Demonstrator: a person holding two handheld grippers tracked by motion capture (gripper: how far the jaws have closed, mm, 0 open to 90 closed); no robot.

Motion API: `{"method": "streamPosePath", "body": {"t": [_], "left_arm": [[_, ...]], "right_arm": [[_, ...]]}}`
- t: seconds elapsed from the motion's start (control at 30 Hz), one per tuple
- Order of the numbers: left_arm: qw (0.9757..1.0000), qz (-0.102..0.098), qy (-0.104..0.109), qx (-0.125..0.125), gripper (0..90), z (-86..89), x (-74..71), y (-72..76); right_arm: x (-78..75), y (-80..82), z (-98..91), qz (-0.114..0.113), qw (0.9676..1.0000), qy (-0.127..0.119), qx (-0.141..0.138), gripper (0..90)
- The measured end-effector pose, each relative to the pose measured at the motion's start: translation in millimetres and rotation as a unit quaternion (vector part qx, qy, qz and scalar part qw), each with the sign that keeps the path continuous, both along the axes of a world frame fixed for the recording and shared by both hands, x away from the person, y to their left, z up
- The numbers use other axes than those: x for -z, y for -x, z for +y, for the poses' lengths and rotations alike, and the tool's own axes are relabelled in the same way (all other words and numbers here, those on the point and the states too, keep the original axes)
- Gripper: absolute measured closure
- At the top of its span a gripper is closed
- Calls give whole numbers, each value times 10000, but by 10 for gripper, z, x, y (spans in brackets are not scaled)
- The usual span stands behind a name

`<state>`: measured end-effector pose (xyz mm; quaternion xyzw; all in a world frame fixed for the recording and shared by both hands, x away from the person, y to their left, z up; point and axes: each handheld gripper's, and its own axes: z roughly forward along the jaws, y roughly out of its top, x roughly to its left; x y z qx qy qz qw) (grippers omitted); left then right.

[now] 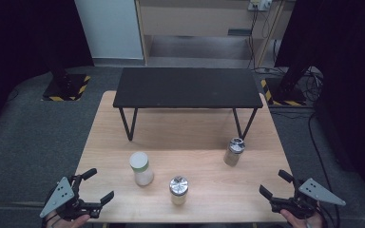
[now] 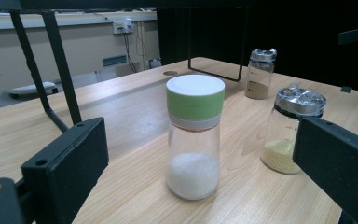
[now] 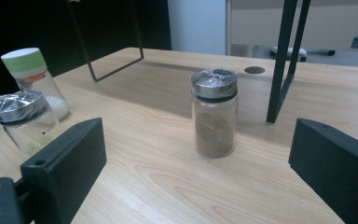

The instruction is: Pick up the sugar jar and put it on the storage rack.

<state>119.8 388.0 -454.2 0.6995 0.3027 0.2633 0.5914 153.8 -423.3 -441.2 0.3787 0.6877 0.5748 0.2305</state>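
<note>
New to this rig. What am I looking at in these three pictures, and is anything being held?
There is no robot arm: a person holds a two-jaw tool in each hand. The high view looks down on the light wooden table, with the left gripper and right gripper at the near edge. The other two pictures come from cameras riding on those grippers, looking out between their black jaws. On the table stand a clear jar with a green and white lid holding white grains, a foil-capped jar of yellow grains and a foil-capped jar of brown powder. A low black shelf on thin metal legs stands at the far side. Both grippers are open; nothing is held.
</note>
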Motion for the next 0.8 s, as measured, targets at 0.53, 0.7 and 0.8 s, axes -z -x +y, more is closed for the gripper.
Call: {"method": "streamPosePath", "body": {"t": [0.53, 0.7, 0.8], "left_arm": [[9998, 136, 110, -61, 12, 32, 3, 5], [9999, 132, -6, -80, 12, -1, -25, 13], [9999, 145, -22, -53, 12, 2, -29, 9]], "right_arm": [[-8, -13, 3, 9, 9999, -11, -120, 42], [-6, -19, -11, 16, 9998, -32, -170, 42], [-1, -27, -12, 31, 9998, -52, -173, 40]]}}
